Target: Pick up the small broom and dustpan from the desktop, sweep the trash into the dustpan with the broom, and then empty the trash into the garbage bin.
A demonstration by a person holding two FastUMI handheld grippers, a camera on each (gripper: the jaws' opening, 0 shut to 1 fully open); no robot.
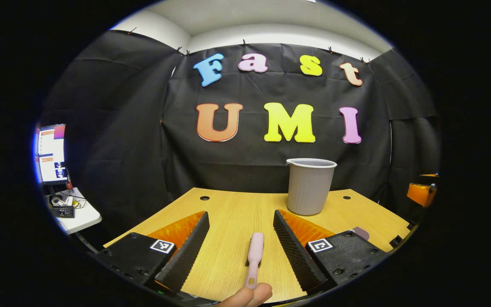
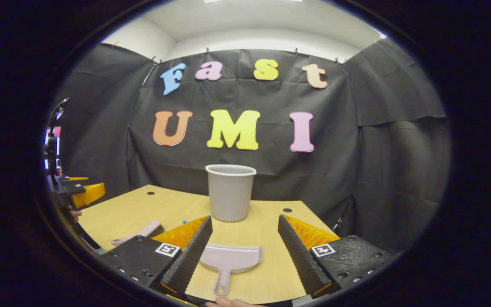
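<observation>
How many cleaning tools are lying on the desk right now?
2: the broom lies between the open left gripper's fingers; the dustpan lies between the open right gripper's fingers, before the bin.

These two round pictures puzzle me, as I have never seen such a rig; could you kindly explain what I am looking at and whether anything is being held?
There is no robot here. A person holds one hand-held gripper in each hand, and a fisheye camera rides on each, looking forward along its two fingers.

In the left gripper view, the left hand-held gripper is open, with the broom lying on the wooden desk between its fingers, untouched. A fingertip of the person peeks in at the bottom.

In the right gripper view, the right hand-held gripper is also open, with the dustpan lying flat between its fingers. The grey garbage bin stands upright farther back.

Nothing is held yet.
</observation>
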